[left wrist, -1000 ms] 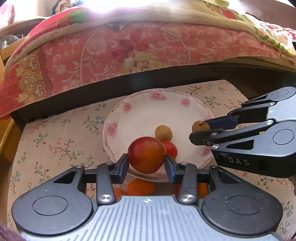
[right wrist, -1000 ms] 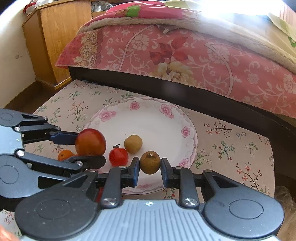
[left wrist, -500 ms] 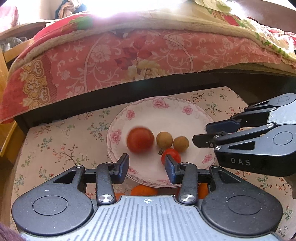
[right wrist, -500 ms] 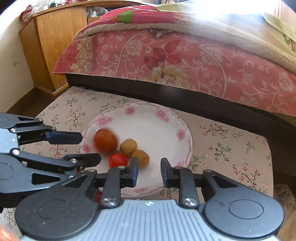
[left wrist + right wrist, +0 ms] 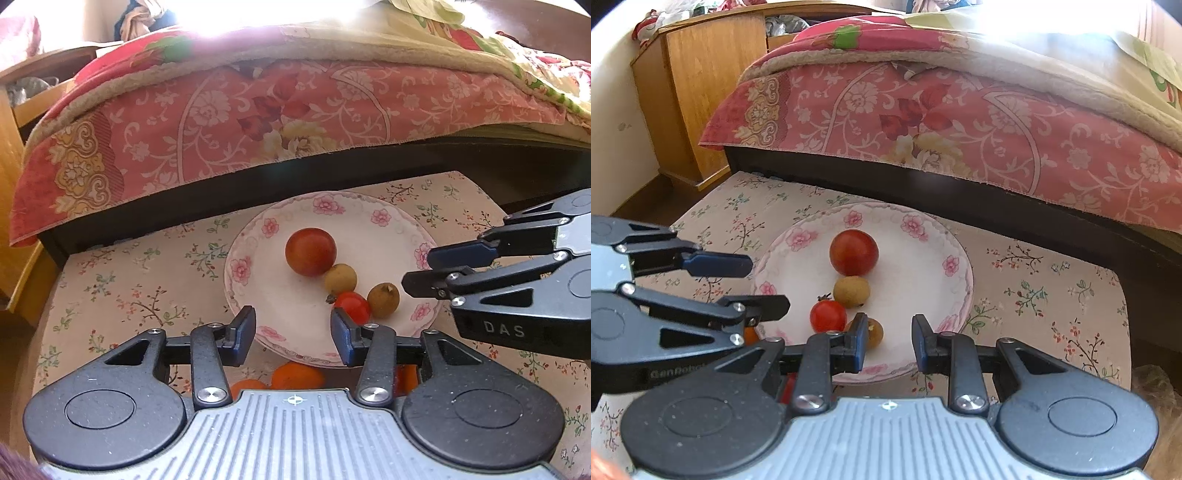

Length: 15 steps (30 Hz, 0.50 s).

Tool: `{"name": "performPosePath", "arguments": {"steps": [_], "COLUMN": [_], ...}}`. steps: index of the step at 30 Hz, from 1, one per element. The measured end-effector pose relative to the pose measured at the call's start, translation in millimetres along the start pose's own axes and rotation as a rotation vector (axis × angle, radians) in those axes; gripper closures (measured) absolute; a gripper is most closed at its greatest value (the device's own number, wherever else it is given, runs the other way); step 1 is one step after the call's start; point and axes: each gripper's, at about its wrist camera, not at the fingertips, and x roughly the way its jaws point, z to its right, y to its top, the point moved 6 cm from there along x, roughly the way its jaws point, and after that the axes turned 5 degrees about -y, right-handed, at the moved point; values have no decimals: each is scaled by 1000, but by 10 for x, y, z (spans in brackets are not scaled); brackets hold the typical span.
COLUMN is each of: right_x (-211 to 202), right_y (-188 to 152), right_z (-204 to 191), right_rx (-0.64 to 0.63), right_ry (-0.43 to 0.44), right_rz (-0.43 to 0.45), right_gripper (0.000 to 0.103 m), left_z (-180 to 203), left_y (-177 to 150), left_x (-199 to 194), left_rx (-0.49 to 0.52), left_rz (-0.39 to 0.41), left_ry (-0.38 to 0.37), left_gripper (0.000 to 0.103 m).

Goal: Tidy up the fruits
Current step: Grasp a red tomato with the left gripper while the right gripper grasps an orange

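Both views look down at a floral plate (image 5: 240, 266) on a floral tablecloth (image 5: 122, 280), just in front of a bed draped with a pink floral blanket (image 5: 221, 118).

On the plate, four fruits in a loose cluster: a large red-orange tomato (image 5: 310, 251), a yellow-brown longan (image 5: 340, 277) touching its near side, a cherry tomato (image 5: 352, 306) with a stem, and a second, darker longan (image 5: 383, 300) touching the cherry tomato.

Left gripper (image 5: 293, 330): jaws opening, nothing between them; the gap shows only the plate's near rim. The fingertips hover over the near edge of the plate, clear of the fruit.

Right gripper (image 5: 888, 343): in its own view the pads stand apart with a narrow gap and nothing between them, bare plate showing through; it is at its closest setting, so taken as closed on nothing. The darker longan lies just beside its left pad and partly behind it; contact cannot be told.

Left wrist view only: orange fruits (image 5: 297, 374) on the cloth below the plate's near rim, partly hidden by the gripper body; the right gripper from the side, its fingers over the plate's right rim.

Right wrist view only: a wooden cabinet (image 5: 701, 92) left of the bed; one orange fruit glimpsed behind the left gripper's fingers.
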Motion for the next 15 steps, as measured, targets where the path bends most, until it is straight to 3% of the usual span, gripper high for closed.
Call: {"name": "performPosePath", "arguments": {"steps": [15], "right_x": [-260], "right_y": [-320], "right_z": [-69], "right_rx": [-37], "right_ry": [57], "right_rz": [-24], "right_gripper": [73], "left_z": [-84], "left_y": [-298], "left_x": [-211], "left_rx": [6], "left_rz": [-38], "left_ry": [-17], "left_gripper": [48]}}
